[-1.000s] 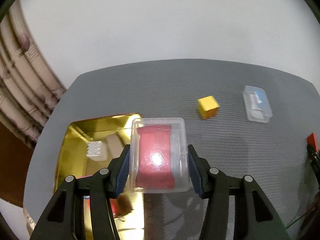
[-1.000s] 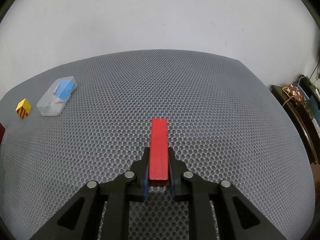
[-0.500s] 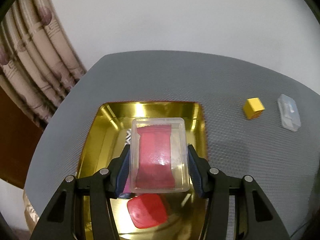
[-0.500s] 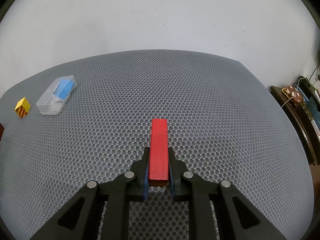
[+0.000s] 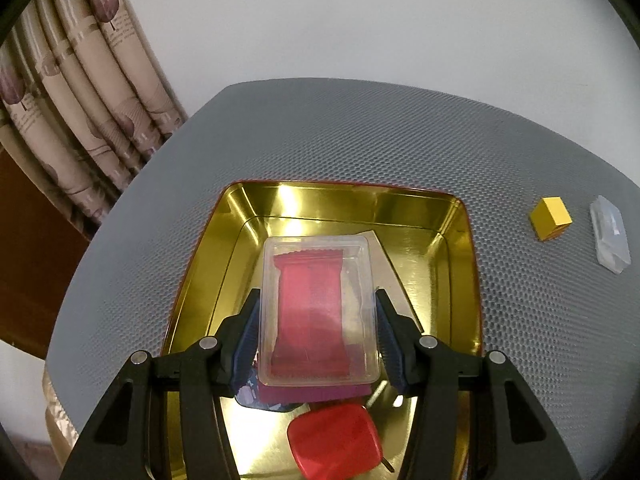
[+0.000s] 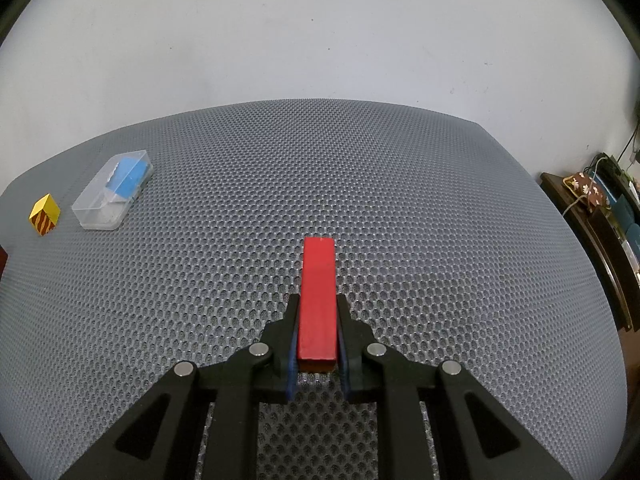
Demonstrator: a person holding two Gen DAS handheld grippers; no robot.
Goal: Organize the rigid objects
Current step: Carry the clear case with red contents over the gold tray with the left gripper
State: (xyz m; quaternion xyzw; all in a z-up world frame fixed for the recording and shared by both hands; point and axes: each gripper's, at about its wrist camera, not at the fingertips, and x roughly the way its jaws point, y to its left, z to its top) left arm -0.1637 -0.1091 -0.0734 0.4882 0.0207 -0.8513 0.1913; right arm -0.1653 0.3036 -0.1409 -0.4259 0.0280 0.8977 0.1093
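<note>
My left gripper (image 5: pixel 316 312) is shut on a clear plastic box with a red packet inside (image 5: pixel 316 304) and holds it over the gold tray (image 5: pixel 460 280). In the tray lie a red rounded block (image 5: pixel 336 446) and a purple flat piece (image 5: pixel 312 394), partly hidden under the box. My right gripper (image 6: pixel 318 320) is shut on a long red block (image 6: pixel 318 296) just above the grey mesh table. A yellow cube (image 5: pixel 550 218) (image 6: pixel 45 214) and a clear box with a blue piece (image 6: pixel 114 188) (image 5: pixel 610 232) lie on the table.
The grey mesh table (image 6: pixel 360 184) reaches a white wall behind. Curtains (image 5: pixel 80 100) hang to the left of the tray. A dark shelf with clutter (image 6: pixel 600 216) stands off the table's right edge.
My left gripper has carried the clear box leftward from the tray's right edge to over the tray's middle. The right gripper and red block have not moved.
</note>
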